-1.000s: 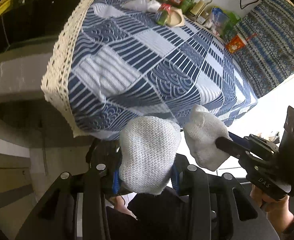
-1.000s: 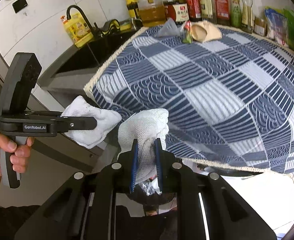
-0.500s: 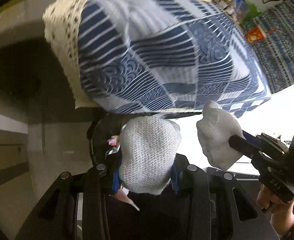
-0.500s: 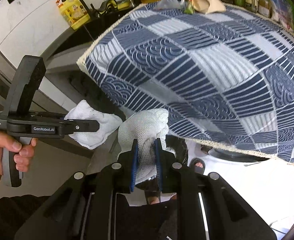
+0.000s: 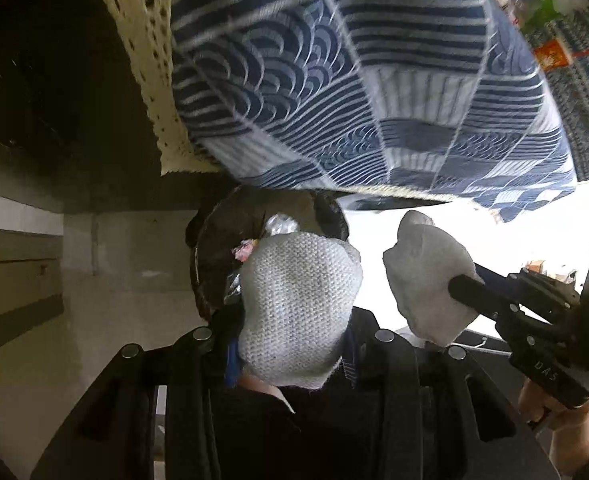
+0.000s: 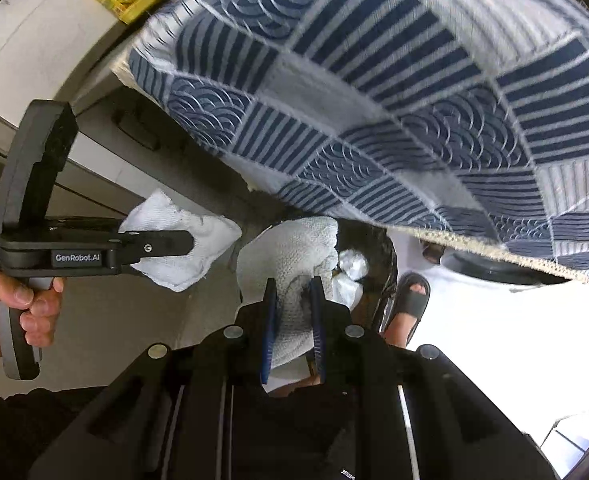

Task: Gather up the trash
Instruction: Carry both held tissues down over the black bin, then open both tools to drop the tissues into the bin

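Pinching white cloth (image 6: 290, 264) between right jaws, above bin (image 6: 378, 248).

Cloth wads (image 5: 298, 304) above trash bin (image 5: 214, 236)

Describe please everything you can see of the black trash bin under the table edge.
The trash bin is round, lined with a dark, glossy bag, and stands open on the pale floor, partly below the hanging blue patterned tablecloth. Inside lie crumpled white and silvery scraps and a small pink piece. Both cloth-wrapped grippers hang just above its mouth; whether they touch it cannot be told. A sandalled foot stands beside it.
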Motion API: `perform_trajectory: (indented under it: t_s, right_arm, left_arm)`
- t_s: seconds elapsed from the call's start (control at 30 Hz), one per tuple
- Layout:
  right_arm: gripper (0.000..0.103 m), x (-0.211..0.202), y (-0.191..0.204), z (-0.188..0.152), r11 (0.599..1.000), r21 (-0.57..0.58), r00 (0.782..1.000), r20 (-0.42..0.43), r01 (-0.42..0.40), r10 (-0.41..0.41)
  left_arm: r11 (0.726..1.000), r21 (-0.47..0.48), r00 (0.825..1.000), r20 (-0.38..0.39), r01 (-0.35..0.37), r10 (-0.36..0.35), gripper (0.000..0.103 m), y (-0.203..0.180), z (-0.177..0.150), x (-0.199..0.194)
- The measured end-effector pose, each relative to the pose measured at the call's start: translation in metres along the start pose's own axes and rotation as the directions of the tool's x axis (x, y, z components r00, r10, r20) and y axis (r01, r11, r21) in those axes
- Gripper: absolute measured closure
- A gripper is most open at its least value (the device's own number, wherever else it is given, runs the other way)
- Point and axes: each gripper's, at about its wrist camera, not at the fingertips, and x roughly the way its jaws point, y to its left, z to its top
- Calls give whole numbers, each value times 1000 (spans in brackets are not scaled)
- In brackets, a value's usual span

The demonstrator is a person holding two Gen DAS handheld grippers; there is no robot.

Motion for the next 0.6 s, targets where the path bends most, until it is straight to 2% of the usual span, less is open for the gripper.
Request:
perform_trajectory:
  t_s: [0.17,0.37,0.4,0.43,0.5,0.6]
  right_arm:
    - [85,24,-12,-1,999,49,999,-51,-17,19]
    - [85,29,-17,2,998,67,998,-59,-20,24]
    - [83,29,-18,3,997,69,998,-57,-19,22]
    - [79,28,-19,4,997,74,998,-54,-20,24]
    - [66,24,-22,5,995,97,998,-50,-36,41]
    - [61,19,-25,7,994,105,999,-41,-26,31]
  left_arm:
    - [1000,0,999,-33,-21,21,67,3,-1,17]
    - [999,-2,998,-57,-37,37,66,5,4,27]
    - [999,-5,997,-57,-43,42,64,5,5,27]
    - [999,-14,997,-55,-49,49,56,6,7,28]
    - [998,-31,997,-56,-51,50,48,8,9,28]
    - [998,-41,997,-61,-52,49,48,10,11,30]
